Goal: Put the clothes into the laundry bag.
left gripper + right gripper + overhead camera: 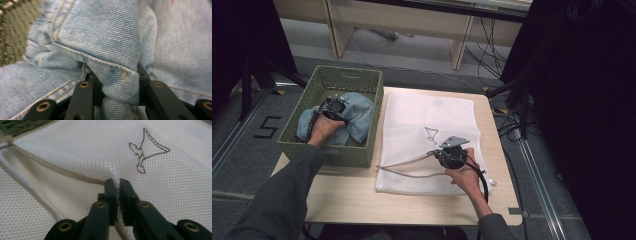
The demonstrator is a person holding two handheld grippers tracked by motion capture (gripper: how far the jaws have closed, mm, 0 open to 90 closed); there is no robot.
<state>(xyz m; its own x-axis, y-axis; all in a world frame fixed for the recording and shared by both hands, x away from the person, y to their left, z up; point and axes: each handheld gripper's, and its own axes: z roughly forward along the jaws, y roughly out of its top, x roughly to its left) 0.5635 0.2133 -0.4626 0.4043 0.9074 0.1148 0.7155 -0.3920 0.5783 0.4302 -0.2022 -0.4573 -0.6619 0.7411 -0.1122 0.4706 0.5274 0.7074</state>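
Light blue jeans (357, 116) lie crumpled in a green basket (362, 155) at the table's left. My left gripper (333, 109) is down in the basket, shut on a thick fold of the jeans (117, 82), which bulges between its jaws. A white mesh laundry bag (412, 125) with a small brown bird mark (146, 152) lies flat on the table, its zipper (57, 170) open along the near edge. My right gripper (443, 153) is shut on the bag's upper mesh layer (117, 185) by the zipper, lifting it a little.
The basket stands against the bag's left side. Bare wooden table (362, 197) lies in front of both. Past the table's far edge are a grey floor, wooden furniture legs (459, 47) and cables; dark curtains hang at the right.
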